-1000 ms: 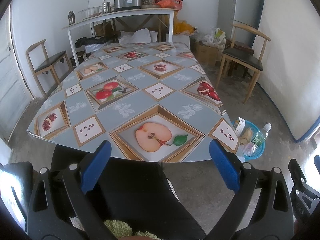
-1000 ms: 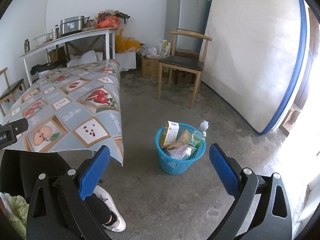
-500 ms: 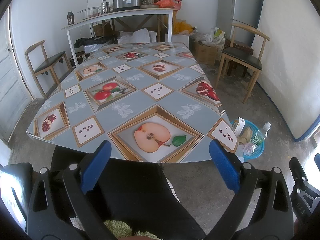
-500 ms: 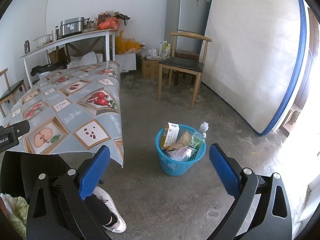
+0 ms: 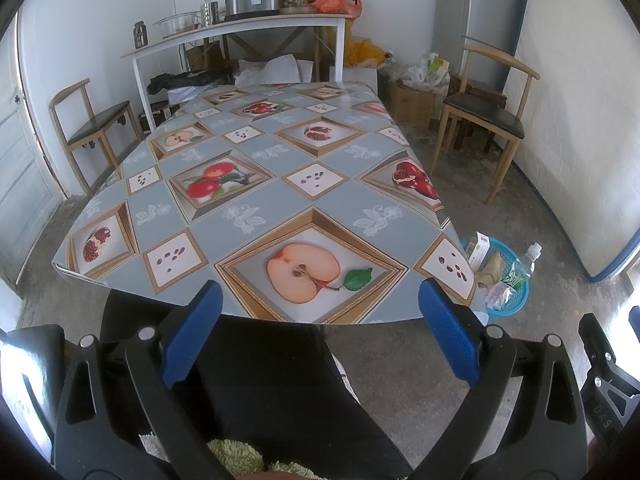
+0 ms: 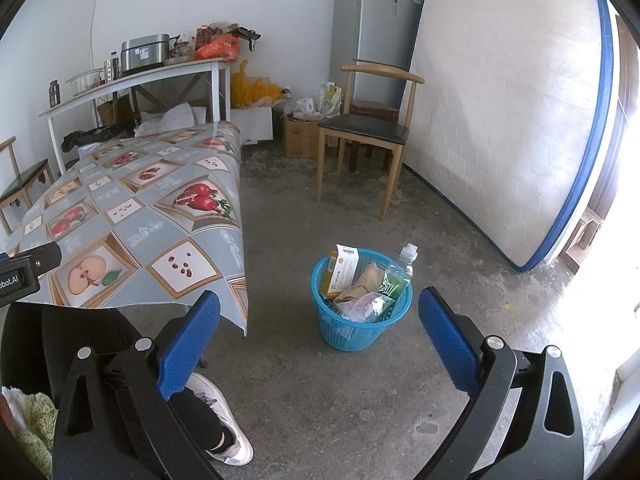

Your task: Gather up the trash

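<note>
A blue plastic basket [image 6: 352, 330] stands on the concrete floor right of the table; it also shows in the left wrist view [image 5: 516, 304]. It holds a yellow-white carton [image 6: 343, 268], a brown paper bag [image 6: 362, 284], a clear plastic bottle [image 6: 398, 270] and plastic wrappers [image 6: 366, 304]. My right gripper [image 6: 318, 334] is open and empty, above the floor in front of the basket. My left gripper [image 5: 318, 334] is open and empty, held over the person's lap before the table's near edge.
The table [image 5: 248, 216] has a fruit-pattern cloth. A wooden chair [image 6: 364, 132], a fridge [image 6: 374, 32] and a leaning mattress [image 6: 508, 112] stand at the right. A white shelf table [image 5: 240, 28] with pots is behind. Another chair [image 5: 94, 120] is at the left.
Both grippers have drifted slightly back and up; the views barely shift. Both stay open and empty.
</note>
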Action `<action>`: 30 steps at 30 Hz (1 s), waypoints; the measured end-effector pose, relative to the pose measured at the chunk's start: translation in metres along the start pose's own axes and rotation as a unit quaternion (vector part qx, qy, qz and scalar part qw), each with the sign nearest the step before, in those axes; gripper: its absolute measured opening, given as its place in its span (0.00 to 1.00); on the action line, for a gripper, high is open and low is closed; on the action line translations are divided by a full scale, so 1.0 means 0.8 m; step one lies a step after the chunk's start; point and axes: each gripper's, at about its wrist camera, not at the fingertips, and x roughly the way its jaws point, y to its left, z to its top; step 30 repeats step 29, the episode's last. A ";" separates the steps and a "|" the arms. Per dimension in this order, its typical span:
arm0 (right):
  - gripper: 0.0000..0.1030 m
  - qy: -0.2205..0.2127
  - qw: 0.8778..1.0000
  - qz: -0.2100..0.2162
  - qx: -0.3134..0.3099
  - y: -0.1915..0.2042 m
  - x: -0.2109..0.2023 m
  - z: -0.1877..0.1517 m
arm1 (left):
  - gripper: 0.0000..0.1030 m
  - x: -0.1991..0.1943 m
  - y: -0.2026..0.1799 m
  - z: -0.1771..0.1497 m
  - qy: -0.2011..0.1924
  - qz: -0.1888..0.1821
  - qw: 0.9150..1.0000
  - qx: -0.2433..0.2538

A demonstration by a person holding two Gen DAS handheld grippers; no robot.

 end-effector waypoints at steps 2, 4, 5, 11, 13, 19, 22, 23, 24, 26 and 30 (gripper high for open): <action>0.94 0.000 1.000 0.000 0.000 0.000 0.000 0.000 | 0.92 0.000 0.000 0.000 0.001 0.000 1.000 0.000; 0.94 0.000 1.000 0.000 0.000 0.000 0.000 0.000 | 0.92 0.000 0.000 0.000 0.000 0.000 1.000 -0.001; 0.94 0.000 1.000 0.000 0.000 0.000 0.000 0.000 | 0.92 0.000 0.000 0.000 0.001 0.000 1.000 -0.001; 0.94 0.000 1.000 0.000 0.000 0.000 0.000 0.000 | 0.92 0.000 0.000 0.000 0.001 0.000 1.000 0.000; 0.94 0.000 1.000 0.000 0.000 0.000 0.000 0.001 | 0.92 0.000 0.000 -0.001 0.001 0.000 1.000 0.000; 0.94 0.000 1.000 0.000 0.000 -0.001 0.001 0.001 | 0.92 0.000 0.000 0.000 0.001 0.000 1.000 0.000; 0.94 0.000 1.000 0.001 0.000 -0.002 0.001 0.001 | 0.92 0.000 0.000 0.000 0.001 0.000 1.000 0.000; 0.94 0.000 1.000 0.001 0.000 -0.002 0.001 0.001 | 0.92 0.000 0.001 0.000 0.001 0.000 1.000 0.000; 0.94 0.001 1.000 0.001 0.000 -0.002 0.001 0.001 | 0.92 0.000 0.001 0.000 0.001 0.000 1.000 -0.001; 0.94 0.000 1.000 0.001 0.000 -0.002 0.001 0.001 | 0.92 0.000 0.001 0.000 0.002 0.000 1.000 -0.001; 0.94 0.001 1.000 0.001 0.000 -0.002 0.001 0.001 | 0.92 0.000 0.001 0.000 0.003 0.000 1.000 -0.001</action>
